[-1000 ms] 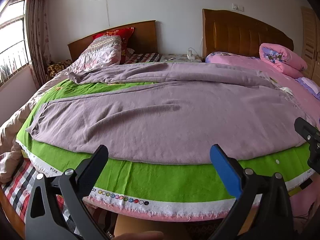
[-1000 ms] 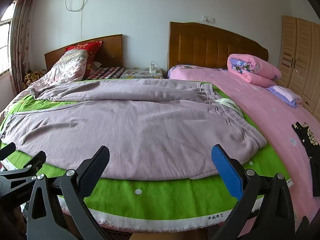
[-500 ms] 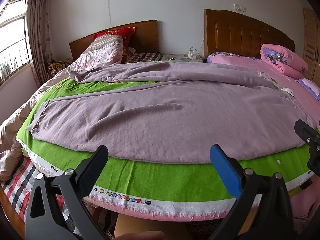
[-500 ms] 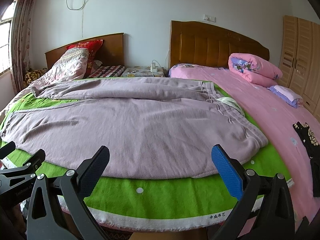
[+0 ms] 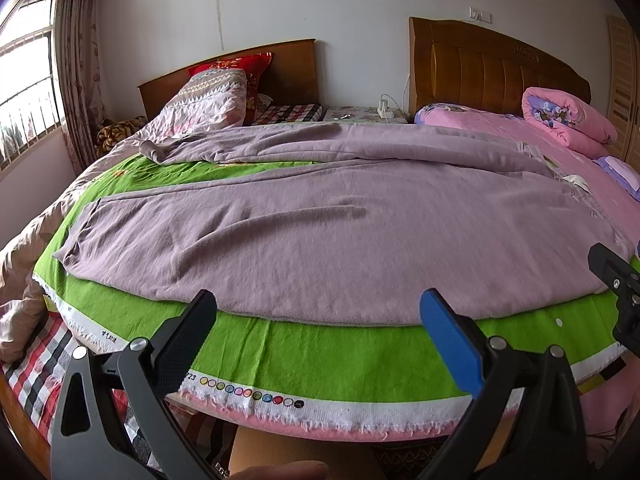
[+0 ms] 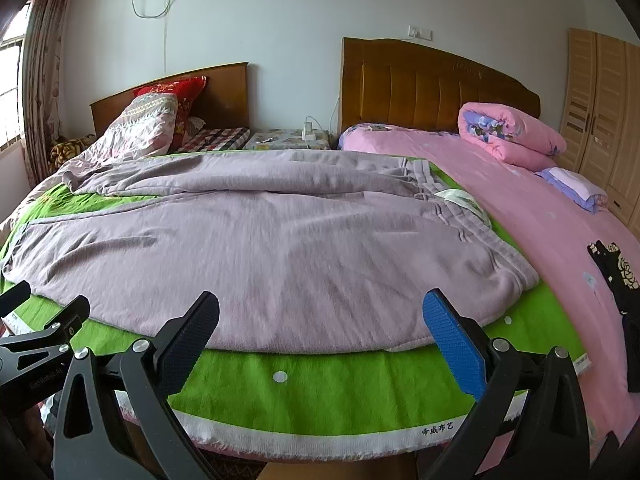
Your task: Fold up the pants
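Fingers of the left gripper point(image 5: 318, 334) and right gripper point(image 6: 320, 334) are spread wide, holding nothing, poised over the near edge of the green cloth point(image 5: 320, 350); beyond them the pants point(image 6: 280, 252) lie spread on that cloth on the bed point(image 6: 560, 240)

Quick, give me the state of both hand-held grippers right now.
Left hand-held gripper: open, holding nothing, short of the purple pants.
Right hand-held gripper: open, holding nothing.

Mauve knit pants point(image 5: 320, 240) lie spread flat, unfolded, across the green cloth point(image 5: 320, 352). Waistband sits at the cloth's right end, legs run left. Far leg is wrinkled, its cuff bunched at the cloth's back-left corner.
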`<state>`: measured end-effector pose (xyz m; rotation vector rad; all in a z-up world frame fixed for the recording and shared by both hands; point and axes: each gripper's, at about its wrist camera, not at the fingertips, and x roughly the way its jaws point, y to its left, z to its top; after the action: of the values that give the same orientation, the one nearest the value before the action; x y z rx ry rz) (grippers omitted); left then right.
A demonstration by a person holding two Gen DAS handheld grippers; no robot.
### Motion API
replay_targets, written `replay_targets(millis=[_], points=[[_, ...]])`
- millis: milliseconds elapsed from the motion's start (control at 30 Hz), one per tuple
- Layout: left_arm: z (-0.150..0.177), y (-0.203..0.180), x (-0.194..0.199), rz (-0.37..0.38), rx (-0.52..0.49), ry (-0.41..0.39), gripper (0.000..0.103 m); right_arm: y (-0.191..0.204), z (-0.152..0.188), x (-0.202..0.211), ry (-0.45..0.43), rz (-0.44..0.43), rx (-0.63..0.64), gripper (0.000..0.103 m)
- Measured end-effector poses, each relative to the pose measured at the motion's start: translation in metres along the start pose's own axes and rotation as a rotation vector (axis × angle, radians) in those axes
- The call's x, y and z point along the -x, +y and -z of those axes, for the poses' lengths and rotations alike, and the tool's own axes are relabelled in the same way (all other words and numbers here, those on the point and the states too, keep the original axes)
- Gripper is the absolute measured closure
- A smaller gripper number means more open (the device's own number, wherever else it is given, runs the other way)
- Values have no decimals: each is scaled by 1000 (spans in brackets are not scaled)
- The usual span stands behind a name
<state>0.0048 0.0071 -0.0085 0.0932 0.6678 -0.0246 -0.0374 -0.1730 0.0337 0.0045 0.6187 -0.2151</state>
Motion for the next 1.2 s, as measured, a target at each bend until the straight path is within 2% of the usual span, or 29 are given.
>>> replay_targets(millis=[1200], points=[[1, 3, 0, -1, 3, 4, 1, -1, 3, -4, 20, -2, -6, 4]])
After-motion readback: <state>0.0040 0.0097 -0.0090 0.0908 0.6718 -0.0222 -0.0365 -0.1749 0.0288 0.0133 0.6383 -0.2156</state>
